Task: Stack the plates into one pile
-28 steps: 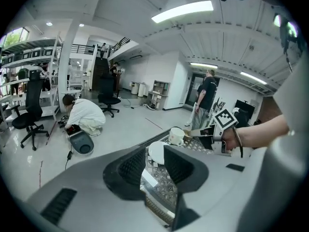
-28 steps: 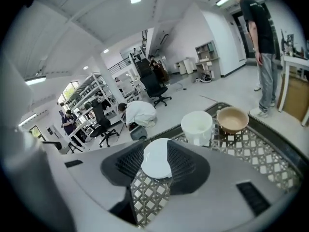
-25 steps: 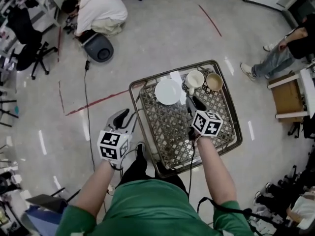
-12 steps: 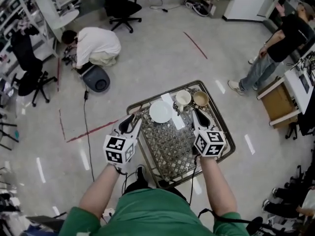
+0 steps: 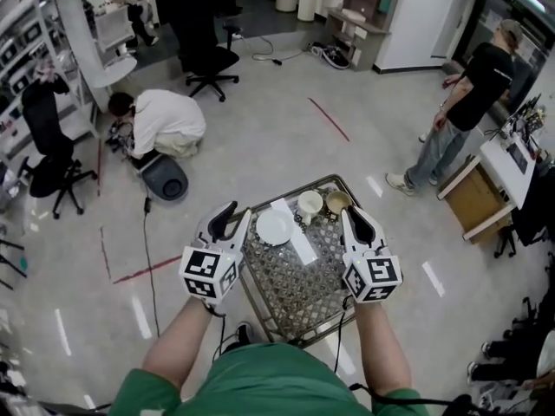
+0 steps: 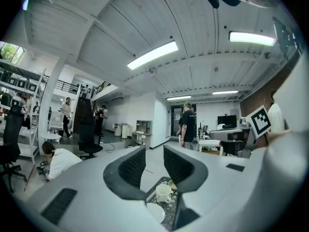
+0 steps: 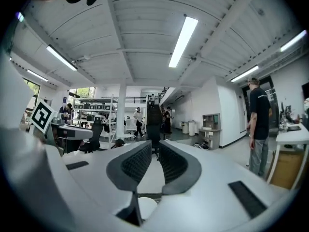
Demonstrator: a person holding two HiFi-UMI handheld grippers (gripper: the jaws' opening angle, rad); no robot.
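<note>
Over the wire cart (image 5: 299, 289), head view: both of my tongs have come up off its mesh since a second ago and now hang level above its near half. The left gripper (image 5: 232, 215) is at the cart's left rim, the right gripper (image 5: 351, 219) over its right side. The white plate (image 5: 274, 228) lies on the cart's far-left part. A white cup (image 5: 310, 204) and a brown cup (image 5: 337, 202) stand at the far edge, and a paper strip (image 5: 299, 243) is just beside the plate. I see one plate spot only and can't tell if it is one plate or several stacked.

Left gripper view: the left gripper (image 6: 154, 153) has its jaws apart by a small gap with nothing between them. The cart's far end shows below them, with the cup (image 6: 163, 192) and the plate (image 6: 155, 212).

Right gripper view: the right gripper (image 7: 155, 151) has just been closing. Its jaws are nearly together, a thin slit is left, and nothing is held. A white rim low down (image 7: 147, 208) is likely the plate.

My read is that nothing was lifted away and no loose plate shows elsewhere on the cart. So either the pile is done, or no stacking is under way right now.
</note>
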